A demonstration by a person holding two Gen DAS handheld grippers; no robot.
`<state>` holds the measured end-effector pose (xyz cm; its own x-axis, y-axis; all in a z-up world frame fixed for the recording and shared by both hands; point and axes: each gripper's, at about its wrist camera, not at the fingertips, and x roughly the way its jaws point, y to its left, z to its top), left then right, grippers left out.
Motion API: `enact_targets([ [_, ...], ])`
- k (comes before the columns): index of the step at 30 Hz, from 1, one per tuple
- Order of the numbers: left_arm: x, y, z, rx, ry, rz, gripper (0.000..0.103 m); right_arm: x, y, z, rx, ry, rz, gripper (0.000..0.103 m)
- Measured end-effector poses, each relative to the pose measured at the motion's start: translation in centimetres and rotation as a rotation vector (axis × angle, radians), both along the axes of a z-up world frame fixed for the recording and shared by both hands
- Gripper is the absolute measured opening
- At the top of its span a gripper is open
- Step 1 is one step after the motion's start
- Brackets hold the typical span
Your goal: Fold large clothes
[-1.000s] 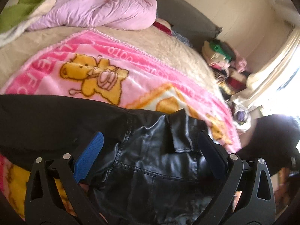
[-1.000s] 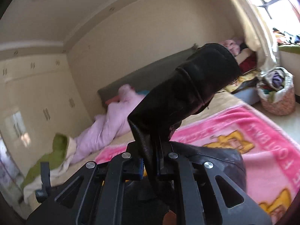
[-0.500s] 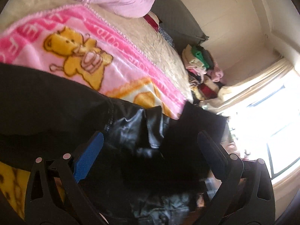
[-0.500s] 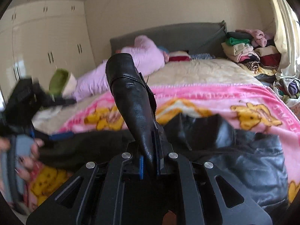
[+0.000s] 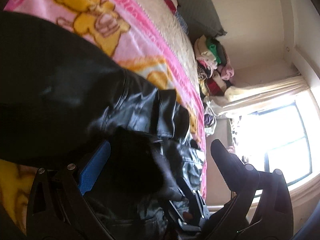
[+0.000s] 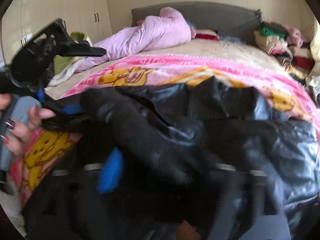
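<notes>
A black leather jacket (image 5: 130,110) lies on the pink bear blanket (image 5: 124,18) on the bed. My left gripper (image 5: 160,160) is open above the jacket's front edge, and a black sleeve lies between its fingers. In the right wrist view the jacket (image 6: 230,116) spreads across the blanket (image 6: 180,68). My right gripper (image 6: 170,172) is blurred but its jaws are wide apart, with the sleeve (image 6: 152,144) lying across between them. The left gripper (image 6: 60,104) shows at the left, held by a hand.
A lilac duvet (image 6: 156,34) lies at the head of the bed by the grey headboard (image 6: 210,14). A pile of folded clothes (image 5: 214,64) stands at the far right, also seen in the right wrist view (image 6: 280,40). A bright window (image 5: 280,140) is on the right.
My right gripper has opened and let go of the sleeve, which has dropped onto the jacket. My left gripper has tilted and moved right, staying open.
</notes>
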<state>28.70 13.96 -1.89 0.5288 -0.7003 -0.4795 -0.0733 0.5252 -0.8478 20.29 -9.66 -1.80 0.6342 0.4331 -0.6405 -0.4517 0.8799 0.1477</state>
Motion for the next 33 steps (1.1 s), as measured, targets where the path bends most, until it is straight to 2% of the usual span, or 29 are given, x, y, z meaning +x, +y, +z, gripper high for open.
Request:
enact_targets([
  [6, -0.2, -1.4, -1.2, 0.048, 0.035, -0.055, 0.092, -1.0, -2.5, 1.4, 0.053, 0.029, -0.019, 0.083],
  [7, -0.3, -1.5, -1.3, 0.063, 0.038, -0.055, 0.087, -1.2, -3.2, 1.7, 0.069, 0.033, -0.031, 0.083],
  [9, -0.5, -2.1, -1.7, 0.111, 0.055, -0.069, 0.076, -1.5, -4.7, 2.5, 0.1, 0.032, -0.052, 0.083],
  [10, -0.3, -2.2, -1.9, 0.113, 0.057, -0.073, 0.072, -1.6, -5.5, 2.9, 0.111, 0.031, -0.069, 0.083],
  [12, -0.1, -2.3, -2.2, 0.081, 0.046, -0.078, 0.052, -1.8, -6.9, 3.5, 0.13, 0.029, -0.093, 0.083],
  [13, 0.1, -2.5, -2.5, 0.065, 0.048, -0.082, 0.05, -1.9, -7.5, 3.7, 0.134, 0.028, -0.104, 0.083],
  [15, 0.6, -2.9, -3.0, 0.085, 0.054, -0.087, 0.036, -1.9, -8.9, 4.0, 0.129, 0.023, -0.136, 0.083],
  [16, 0.8, -3.2, -3.2, 0.109, 0.053, -0.085, 0.024, -1.8, -9.5, 4.0, 0.125, 0.021, -0.15, 0.083],
  [17, 0.8, -3.5, -3.2, 0.128, 0.049, -0.087, 0.015, -1.7, -10.0, 4.1, 0.119, 0.019, -0.164, 0.083],
  [19, 0.7, -4.0, -2.8, 0.14, 0.026, -0.08, 0.013, -1.6, -11.6, 4.2, 0.099, 0.008, -0.199, 0.083],
  [22, 0.0, -4.8, -0.3, 0.162, -0.069, -0.087, 0.012, -1.0, -13.7, 4.3, 0.076, -0.007, -0.248, 0.082],
  [27, -1.6, -5.6, 6.5, 0.177, -0.28, -0.112, 0.012, -0.1, -17.1, 5.2, 0.074, -0.032, -0.343, 0.078],
  [30, -2.6, -5.9, 9.6, 0.156, -0.362, -0.135, 0.012, 0.5, -18.4, 5.9, 0.074, -0.054, -0.382, 0.077],
  [33, -2.7, -6.1, 10.7, 0.222, -0.416, -0.107, 0.012, 1.3, -18.8, 6.4, 0.075, -0.068, -0.4, 0.077],
])
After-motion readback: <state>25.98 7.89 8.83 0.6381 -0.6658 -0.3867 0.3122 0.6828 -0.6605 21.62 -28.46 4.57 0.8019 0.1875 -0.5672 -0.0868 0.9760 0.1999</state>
